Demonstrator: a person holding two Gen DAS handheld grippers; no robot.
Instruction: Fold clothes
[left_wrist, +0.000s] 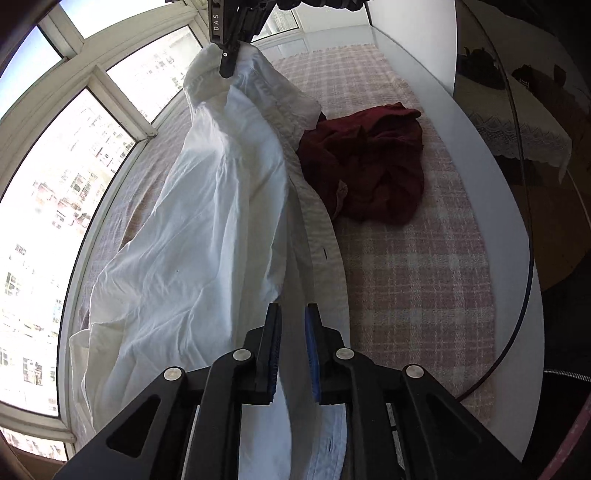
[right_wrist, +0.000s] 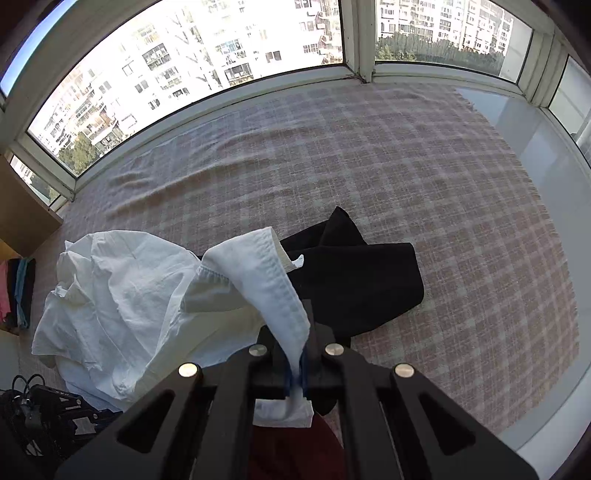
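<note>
While stretched over the plaid blanket (right_wrist: 406, 155), white garment (left_wrist: 207, 206) pinched by left gripper (left_wrist: 293, 354) and right gripper (right_wrist: 297, 365), maroon cloth (left_wrist: 369, 166) just right.

Creased white cotton shirt (left_wrist: 192, 229), coarse woven plaid blanket (left_wrist: 413, 266)

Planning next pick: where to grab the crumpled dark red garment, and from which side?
Dark red garment: I'd pinch the raised ridge at its upper right corner in the left wrist view, descending from the bare plaid blanket side. It lies bunched with no flat hem showing, and the white shirt overlaps its left edge.
</note>
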